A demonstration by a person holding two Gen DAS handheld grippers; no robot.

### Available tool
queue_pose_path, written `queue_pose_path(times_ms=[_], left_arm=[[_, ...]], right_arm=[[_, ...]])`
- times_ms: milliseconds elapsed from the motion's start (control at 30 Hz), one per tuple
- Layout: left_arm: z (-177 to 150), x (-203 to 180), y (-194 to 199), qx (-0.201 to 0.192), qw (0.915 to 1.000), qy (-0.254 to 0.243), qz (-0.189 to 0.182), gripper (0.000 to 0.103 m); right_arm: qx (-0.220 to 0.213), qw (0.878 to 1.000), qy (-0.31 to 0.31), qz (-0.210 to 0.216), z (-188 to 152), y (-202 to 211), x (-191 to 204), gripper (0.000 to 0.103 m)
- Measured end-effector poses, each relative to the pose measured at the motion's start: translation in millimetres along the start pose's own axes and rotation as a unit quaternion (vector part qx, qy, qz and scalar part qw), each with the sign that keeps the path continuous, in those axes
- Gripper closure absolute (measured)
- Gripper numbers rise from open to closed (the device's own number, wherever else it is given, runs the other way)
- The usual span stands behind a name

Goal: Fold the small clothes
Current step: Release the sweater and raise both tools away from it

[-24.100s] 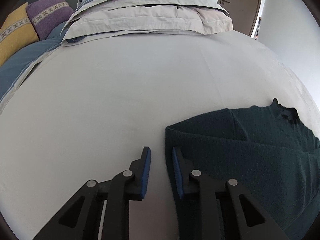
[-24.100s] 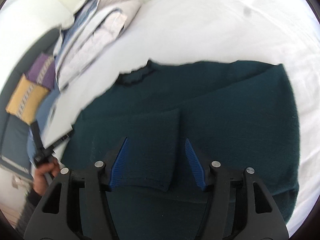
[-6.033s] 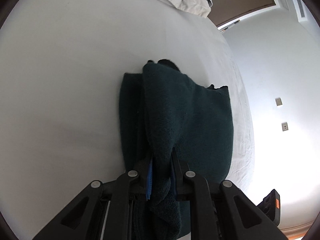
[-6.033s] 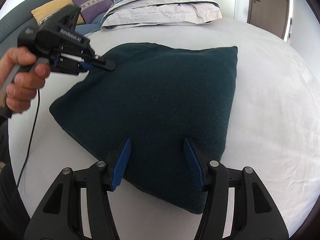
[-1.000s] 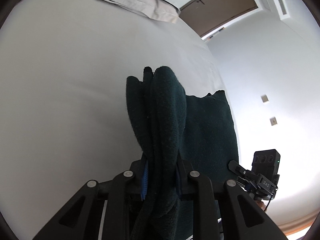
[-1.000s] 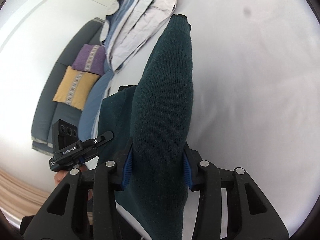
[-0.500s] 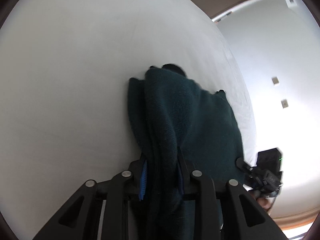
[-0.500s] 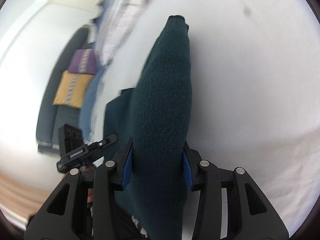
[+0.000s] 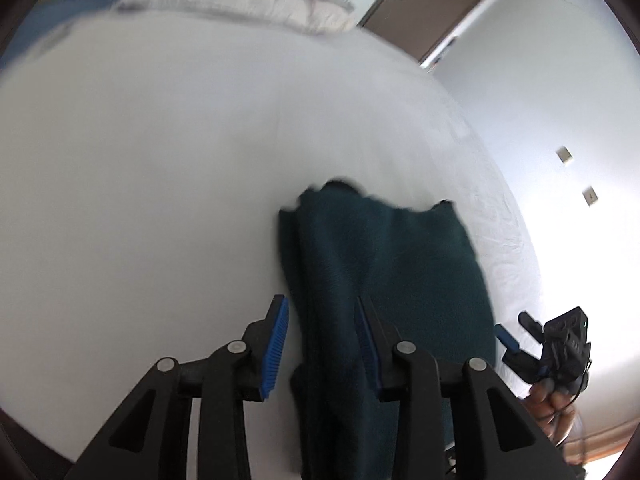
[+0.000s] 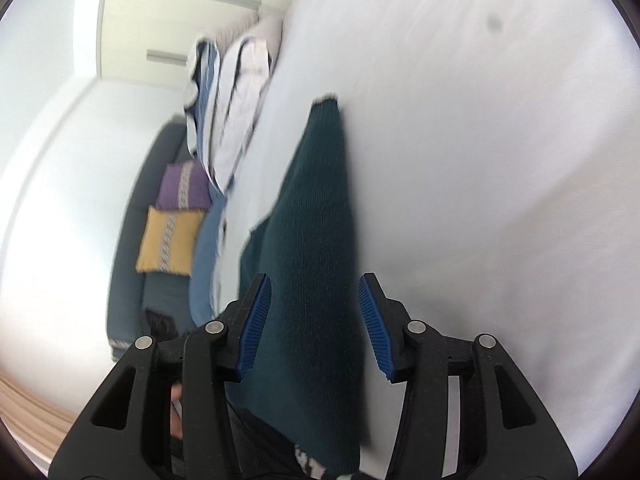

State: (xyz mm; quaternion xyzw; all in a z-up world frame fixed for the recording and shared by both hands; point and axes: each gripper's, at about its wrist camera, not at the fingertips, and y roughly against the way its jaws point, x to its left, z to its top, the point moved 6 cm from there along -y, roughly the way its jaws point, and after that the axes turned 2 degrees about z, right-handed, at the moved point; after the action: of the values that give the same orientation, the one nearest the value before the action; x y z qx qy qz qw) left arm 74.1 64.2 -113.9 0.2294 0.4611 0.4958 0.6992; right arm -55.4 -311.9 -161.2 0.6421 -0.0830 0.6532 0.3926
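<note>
A dark green knit sweater [image 9: 384, 280] lies folded on the white bed [image 9: 152, 184]. My left gripper [image 9: 322, 340] is open, its blue pads on either side of the sweater's near left edge, no longer pinching it. In the right wrist view the sweater [image 10: 316, 248] runs away from the camera as a long folded strip. My right gripper [image 10: 316, 324] is open with the fabric between its spread pads. The right gripper also shows in the left wrist view [image 9: 556, 344], at the sweater's right side. Both views are motion-blurred.
Stacked folded bedding [image 10: 232, 92] lies at the head of the bed. A dark sofa with a purple cushion [image 10: 184, 186] and a yellow cushion [image 10: 170, 240] stands beyond it. A brown door [image 9: 432, 8] is at the back right. White sheet surrounds the sweater.
Both grippers were shut on the sweater half a second ago and have opened, letting it go. The sweater has settled lower and flatter on the bed. Both cameras have tilted.
</note>
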Motion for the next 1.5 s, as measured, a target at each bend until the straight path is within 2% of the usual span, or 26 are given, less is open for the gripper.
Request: queue_pose_path(times_ms=[100, 167, 233, 333, 433, 500, 633, 733, 800, 833, 867, 900, 933, 967, 1000, 1033, 1133, 1200, 1267, 1333, 1367, 1400, 1433, 1500], left_arm=[[0, -31, 20, -0.029, 0.9985, -0.046, 0.003, 0.059], [-9, -51, 22, -0.035, 0.9968, -0.072, 0.005, 0.054], [-17, -66, 11, -0.028, 0.9955, -0.09, 0.004, 0.054], [-38, -66, -12, 0.01, 0.9962, -0.086, -0.007, 0.054], [-56, -56, -37, 0.035, 0.997, -0.069, -0.001, 0.054], [-60, -49, -38, 0.028, 0.9975, -0.066, -0.004, 0.055], [-58, -51, -30, 0.021, 0.9967, -0.078, 0.007, 0.055], [-58, -51, -17, -0.001, 0.9949, -0.093, 0.037, 0.053], [-58, -50, -1, -0.032, 0.9906, -0.112, 0.071, 0.047], [-57, -52, 9, -0.054, 0.9867, -0.122, 0.093, 0.036], [-56, -54, 23, -0.087, 0.9795, -0.134, 0.123, 0.023], [-55, -55, 33, -0.109, 0.9741, -0.141, 0.139, 0.017], [-53, -57, 46, -0.138, 0.9666, -0.149, 0.156, 0.005], [-52, -60, 64, -0.177, 0.9555, -0.155, 0.177, 0.0], [-50, -60, 74, -0.2, 0.9485, -0.156, 0.19, 0.0], [-49, -62, 90, -0.231, 0.938, -0.157, 0.206, 0.0], [-48, -66, 127, -0.289, 0.915, -0.159, 0.232, 0.0], [-51, -70, 152, -0.326, 0.8946, -0.16, 0.26, 0.0], [-53, -71, 177, -0.358, 0.8747, -0.152, 0.289, 0.0], [-54, -73, 199, -0.382, 0.868, -0.141, 0.284, 0.0], [-54, -73, 210, -0.389, 0.8704, -0.133, 0.27, 0.0], [-54, -73, 219, -0.395, 0.8745, -0.128, 0.251, 0.0], [-53, -73, 225, -0.397, 0.8779, -0.125, 0.236, 0.0], [-48, -75, 233, -0.387, 0.8822, -0.128, 0.235, 0.0]], right_arm=[[-0.005, 1.0, 0.007, 0.028, -7, 16, 15, 0.058], [0.01, 0.999, 0.025, 0.047, -20, 15, 32, 0.058], [0.035, 0.997, 0.043, 0.058, -38, 3, 52, 0.058], [0.079, 0.992, 0.071, 0.068, -68, -11, 71, 0.058], [0.112, 0.989, 0.093, 0.029, -89, -24, 63, 0.058], [0.124, 0.989, 0.081, 0.005, -96, -24, 44, 0.06], [0.12, 0.99, 0.072, 0.007, -101, -3, 28, 0.06], [0.087, 0.992, 0.09, -0.012, -93, 22, 34, 0.058], [0.052, 0.993, 0.107, -0.03, -84, 39, 44, 0.057], [0.032, 0.991, 0.124, -0.047, -80, 48, 52, 0.057], [0.008, 0.986, 0.149, -0.075, -75, 57, 62, 0.054], [-0.019, 0.978, 0.178, -0.107, -72, 65, 73, 0.05], [-0.04, 0.971, 0.198, -0.126, -68, 71, 83, 0.049], [-0.063, 0.962, 0.224, -0.144, -67, 77, 96, 0.048], [-0.079, 0.954, 0.242, -0.157, -67, 78, 110, 0.047], [-0.095, 0.945, 0.263, -0.173, -68, 81, 122, 0.045], [-0.147, 0.902, 0.332, -0.233, -73, 89, 157, 0.03], [-0.189, 0.866, 0.38, -0.266, -82, 101, 184, 0.006], [-0.245, 0.829, 0.426, -0.267, -90, 111, 212, 0.0], [-0.293, 0.797, 0.463, -0.254, -102, 125, 236, 0.0], [-0.305, 0.787, 0.474, -0.251, -106, 131, 243, 0.0], [-0.305, 0.786, 0.477, -0.25, -108, 134, 248, 0.0], [-0.296, 0.791, 0.476, -0.246, -109, 135, 250, 0.0], [-0.292, 0.802, 0.465, -0.237, -110, 139, 255, 0.0]])
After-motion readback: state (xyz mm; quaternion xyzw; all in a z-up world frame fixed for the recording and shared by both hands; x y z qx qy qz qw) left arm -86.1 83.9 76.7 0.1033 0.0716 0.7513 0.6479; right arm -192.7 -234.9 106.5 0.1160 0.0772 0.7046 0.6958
